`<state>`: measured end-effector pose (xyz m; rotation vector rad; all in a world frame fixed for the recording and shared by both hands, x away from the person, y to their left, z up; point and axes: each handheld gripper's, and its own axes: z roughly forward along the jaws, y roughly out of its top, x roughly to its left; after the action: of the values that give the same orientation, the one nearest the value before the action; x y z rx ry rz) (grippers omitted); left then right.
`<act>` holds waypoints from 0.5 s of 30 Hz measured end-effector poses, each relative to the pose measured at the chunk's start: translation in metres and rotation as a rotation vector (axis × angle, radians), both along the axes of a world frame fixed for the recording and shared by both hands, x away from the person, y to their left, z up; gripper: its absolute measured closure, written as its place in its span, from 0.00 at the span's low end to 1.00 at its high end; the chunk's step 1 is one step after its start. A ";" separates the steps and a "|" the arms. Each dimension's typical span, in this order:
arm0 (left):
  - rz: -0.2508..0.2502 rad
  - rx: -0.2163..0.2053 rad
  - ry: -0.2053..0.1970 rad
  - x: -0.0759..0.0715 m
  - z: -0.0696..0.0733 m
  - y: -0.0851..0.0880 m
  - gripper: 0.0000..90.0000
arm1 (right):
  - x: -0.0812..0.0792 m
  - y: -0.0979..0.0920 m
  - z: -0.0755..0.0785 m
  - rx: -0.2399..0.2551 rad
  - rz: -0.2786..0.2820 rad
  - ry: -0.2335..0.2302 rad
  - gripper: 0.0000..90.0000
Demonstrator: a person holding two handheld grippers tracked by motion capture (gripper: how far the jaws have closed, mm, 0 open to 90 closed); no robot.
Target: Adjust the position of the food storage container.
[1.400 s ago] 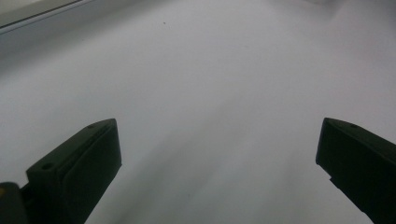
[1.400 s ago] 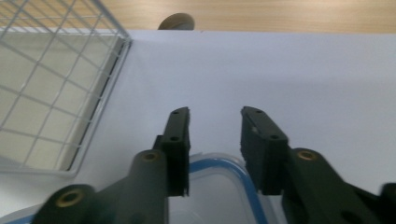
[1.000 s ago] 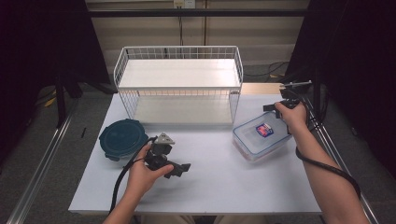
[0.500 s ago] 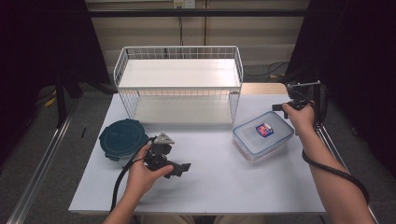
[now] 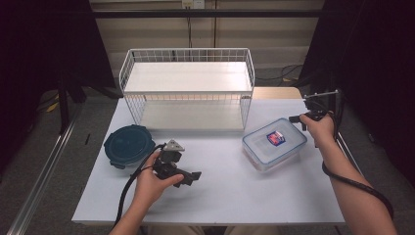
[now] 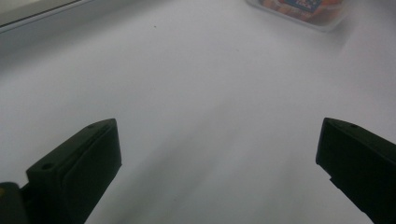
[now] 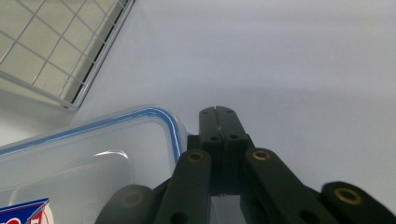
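A person's left hand rests the left gripper (image 5: 194,176) on the white table (image 5: 220,196), front left of centre. Its jaws (image 6: 217,123) stand wide open over bare tabletop with nothing between them. The right gripper (image 5: 293,118) is held above the table's right edge, just right of a clear rectangular box with a blue-rimmed lid (image 5: 274,143). In the right gripper view its jaws (image 7: 218,111) are pressed together and hold nothing, and the box's lid corner (image 7: 116,140) lies just to their left.
A white wire rack with two shelves (image 5: 188,83) stands at the back of the table; its corner (image 7: 56,42) is in the right gripper view. A dark teal round lidded container (image 5: 129,145) sits at the left. Each gripper trails a black cable.
The right hand has drifted to the right, off the clear box toward the table's edge, with its jaws still shut. The left hand and its gripper have not moved.
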<state>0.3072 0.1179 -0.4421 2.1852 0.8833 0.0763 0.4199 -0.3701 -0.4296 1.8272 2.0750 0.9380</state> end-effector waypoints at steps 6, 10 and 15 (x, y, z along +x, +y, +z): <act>0.008 -0.005 -0.004 -0.001 0.001 0.000 0.00 | -0.014 0.002 0.000 0.003 0.010 -0.040 1.00; -0.002 0.011 0.003 -0.002 0.000 -0.003 0.00 | -0.023 -0.001 0.003 -0.027 0.034 -0.054 1.00; -0.005 0.016 0.002 -0.002 -0.001 -0.004 0.00 | -0.034 -0.011 0.000 -0.040 0.035 -0.035 1.00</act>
<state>0.3048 0.1140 -0.4427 2.2023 0.8803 0.0791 0.3857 -0.3813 -0.4294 1.7481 2.0963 0.9239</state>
